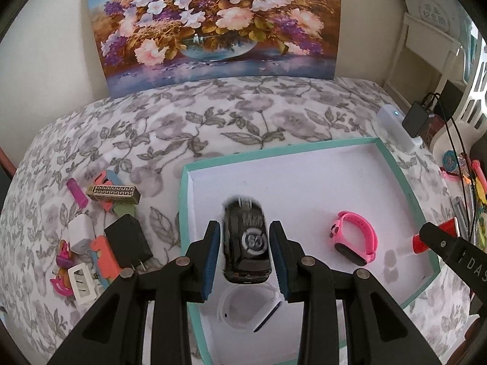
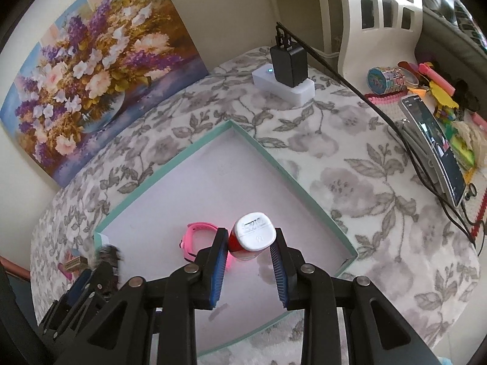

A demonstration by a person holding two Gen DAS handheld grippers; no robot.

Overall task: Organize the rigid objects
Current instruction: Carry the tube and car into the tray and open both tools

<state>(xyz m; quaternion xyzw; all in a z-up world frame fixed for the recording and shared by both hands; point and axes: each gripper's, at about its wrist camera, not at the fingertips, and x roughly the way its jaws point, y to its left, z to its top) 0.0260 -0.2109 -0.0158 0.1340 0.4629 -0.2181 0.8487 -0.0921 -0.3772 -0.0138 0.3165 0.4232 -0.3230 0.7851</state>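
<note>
A white box with a teal rim [image 1: 182,213] [image 2: 292,179] lies on the flowered cloth. My left gripper [image 1: 245,225] is shut on a black toy car [image 1: 246,243] and holds it over the box's near left part. The car's far end is blurred. Below it a white wristband [image 1: 249,307] lies on the box floor. A pink wristband [image 1: 354,240] [image 2: 197,240] lies in the box further right. My right gripper [image 2: 250,232] is shut on a red bottle with a white cap [image 2: 254,235], just above the box's near right part. The left gripper [image 2: 100,261] shows at lower left.
Left of the box lies a heap of small things: a black charger [image 1: 127,243], a white charger [image 1: 79,232], a gold patterned case [image 1: 114,194], a pink tube [image 1: 77,193]. A power strip with a black adapter [image 2: 286,82], a phone [image 2: 432,149] and toys stand right. A flower painting [image 1: 213,24] leans behind.
</note>
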